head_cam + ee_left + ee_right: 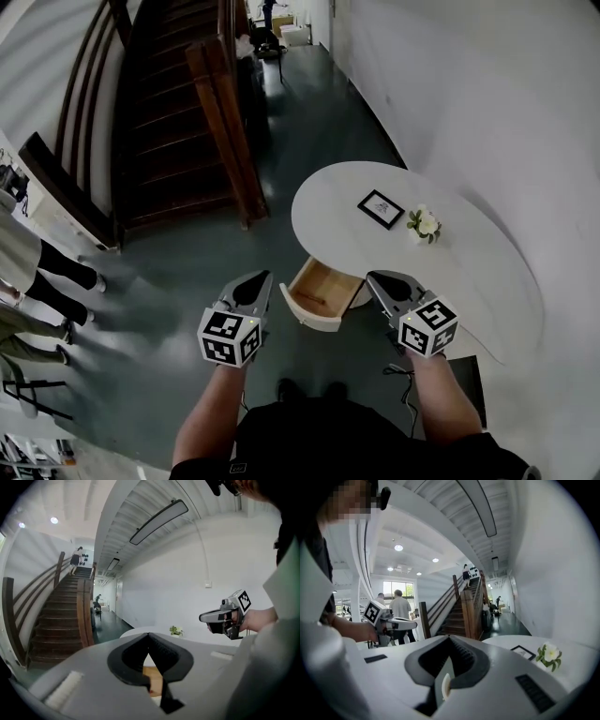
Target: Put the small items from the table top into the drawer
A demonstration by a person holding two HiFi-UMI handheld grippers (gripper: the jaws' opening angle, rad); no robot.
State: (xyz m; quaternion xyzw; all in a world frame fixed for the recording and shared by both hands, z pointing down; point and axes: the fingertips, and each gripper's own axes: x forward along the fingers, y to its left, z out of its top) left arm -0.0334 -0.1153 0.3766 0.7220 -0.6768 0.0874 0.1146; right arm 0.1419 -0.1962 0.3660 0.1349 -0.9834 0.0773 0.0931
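A white oval table (487, 281) carries a small black-framed picture (381, 208) and a small bunch of white flowers (424, 224). Its wooden drawer (322, 293) stands pulled out at the near-left edge, and its inside looks bare. My left gripper (262, 278) hovers just left of the drawer, jaws shut on nothing. My right gripper (376, 278) hovers just right of the drawer over the table's edge, also shut and empty. The flowers (176, 630) and the right gripper (225, 617) show in the left gripper view. The picture (523, 652), the flowers (548, 654) and the left gripper (393, 623) show in the right gripper view.
A dark wooden staircase (178, 122) rises at the far left, its post (225, 131) close to the table. A white wall (487, 103) runs behind the table. People (37, 281) stand at the left edge. Dark floor (169, 319) lies under the grippers.
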